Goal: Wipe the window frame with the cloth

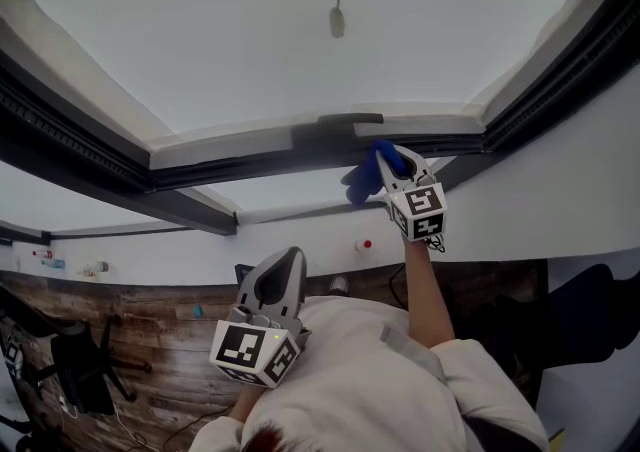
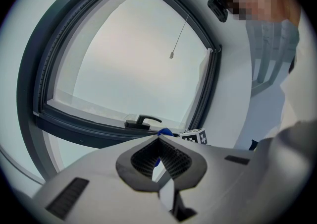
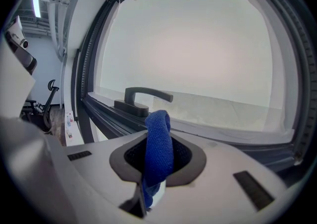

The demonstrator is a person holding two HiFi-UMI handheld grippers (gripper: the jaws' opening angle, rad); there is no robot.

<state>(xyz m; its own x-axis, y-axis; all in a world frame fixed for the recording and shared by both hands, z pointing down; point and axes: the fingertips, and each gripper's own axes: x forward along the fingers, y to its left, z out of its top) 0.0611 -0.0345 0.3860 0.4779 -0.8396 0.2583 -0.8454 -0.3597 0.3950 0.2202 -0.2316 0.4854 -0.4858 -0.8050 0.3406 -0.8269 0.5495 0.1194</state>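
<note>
The dark grey window frame [image 1: 255, 168] runs across the head view with its black handle [image 1: 350, 121] on the lower rail. My right gripper [image 1: 394, 156] is raised to that rail just right of the handle and is shut on a blue cloth [image 1: 364, 180]. In the right gripper view the cloth [image 3: 158, 139] stands up between the jaws, a little short of the handle [image 3: 141, 100] and the frame [image 3: 104, 119]. My left gripper [image 1: 283, 262] hangs lower, near the person's chest, shut and holding nothing, pointing at the frame [image 2: 74, 126].
A blind cord with a pull [image 1: 337, 20] hangs in front of the pane. White wall [image 1: 560, 200] surrounds the window. Below are a wooden floor [image 1: 150, 340], a black office chair [image 1: 75, 365] at the left, and small items [image 1: 45, 258] along the wall.
</note>
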